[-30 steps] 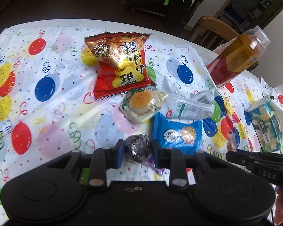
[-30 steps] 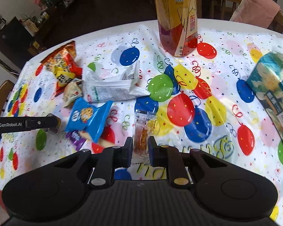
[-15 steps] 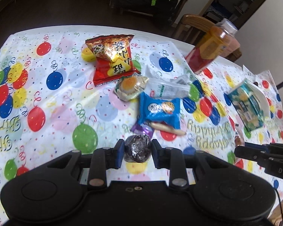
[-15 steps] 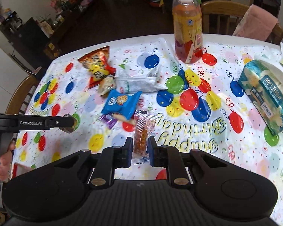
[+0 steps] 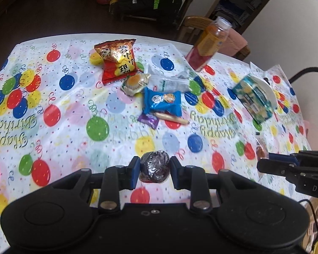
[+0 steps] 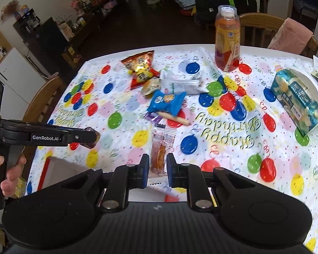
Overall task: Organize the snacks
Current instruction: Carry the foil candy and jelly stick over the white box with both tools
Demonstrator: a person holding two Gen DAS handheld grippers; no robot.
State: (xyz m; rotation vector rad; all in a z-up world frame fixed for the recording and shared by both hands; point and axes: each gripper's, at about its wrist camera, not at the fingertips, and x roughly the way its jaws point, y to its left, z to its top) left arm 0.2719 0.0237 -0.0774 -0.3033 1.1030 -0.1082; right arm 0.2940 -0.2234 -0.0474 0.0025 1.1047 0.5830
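Both grippers are now higher and further back from the snack pile than a second ago. The left gripper clamps a dark round candy; the right gripper pinches a clear sachet. Most snacks remain at upper centre, like the blue packet.

A lived-in home dining room.

A table in a balloon "Happy Birthday" cloth fills the middle of the frame. Wooden chairs stand at the top right and left edges, a pink towel draped over one. At upper left, cluttered shelves and a white fridge line the dark floor.
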